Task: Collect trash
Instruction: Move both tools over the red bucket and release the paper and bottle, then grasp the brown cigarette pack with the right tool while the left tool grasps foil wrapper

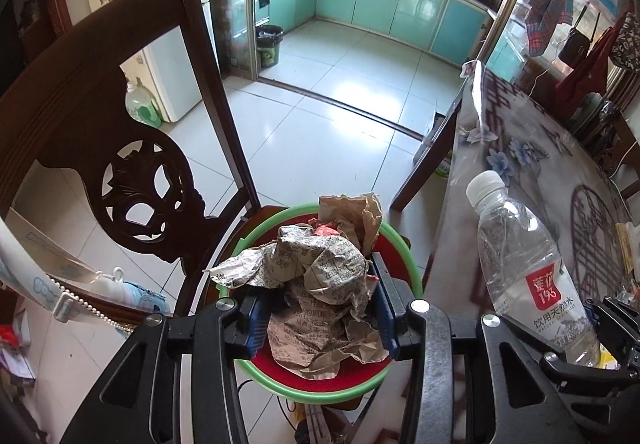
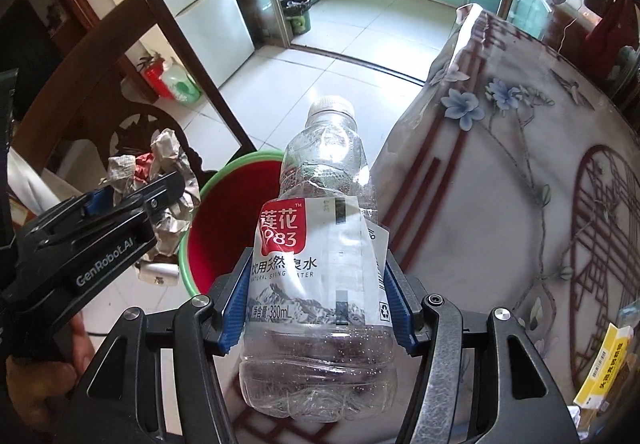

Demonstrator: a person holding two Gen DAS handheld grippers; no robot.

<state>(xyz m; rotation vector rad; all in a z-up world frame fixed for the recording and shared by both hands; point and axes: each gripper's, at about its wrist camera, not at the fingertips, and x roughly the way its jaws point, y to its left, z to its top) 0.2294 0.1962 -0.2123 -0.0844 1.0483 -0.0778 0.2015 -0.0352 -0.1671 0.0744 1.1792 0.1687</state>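
Observation:
My left gripper (image 1: 316, 308) is shut on a wad of crumpled newspaper (image 1: 316, 284) mixed with brown paper, held right over a red bin with a green rim (image 1: 320, 398). My right gripper (image 2: 316, 300) is shut on an empty clear plastic water bottle (image 2: 320, 244) with a red and white label, cap pointing away. The bottle (image 1: 524, 276) hangs to the right of the wad, above the table's edge. In the right wrist view the bin (image 2: 228, 220) lies just left of the bottle, with the left gripper (image 2: 132, 200) and its paper above the bin's left rim.
A dark carved wooden chair (image 1: 120, 172) stands behind and left of the bin. A table with a flowered plastic cover (image 2: 500, 164) fills the right; a yellow box (image 2: 604, 372) lies on it. Pale tiled floor (image 1: 320, 104) runs to a kitchen with teal cabinets. A hand (image 2: 44, 376) holds the left gripper.

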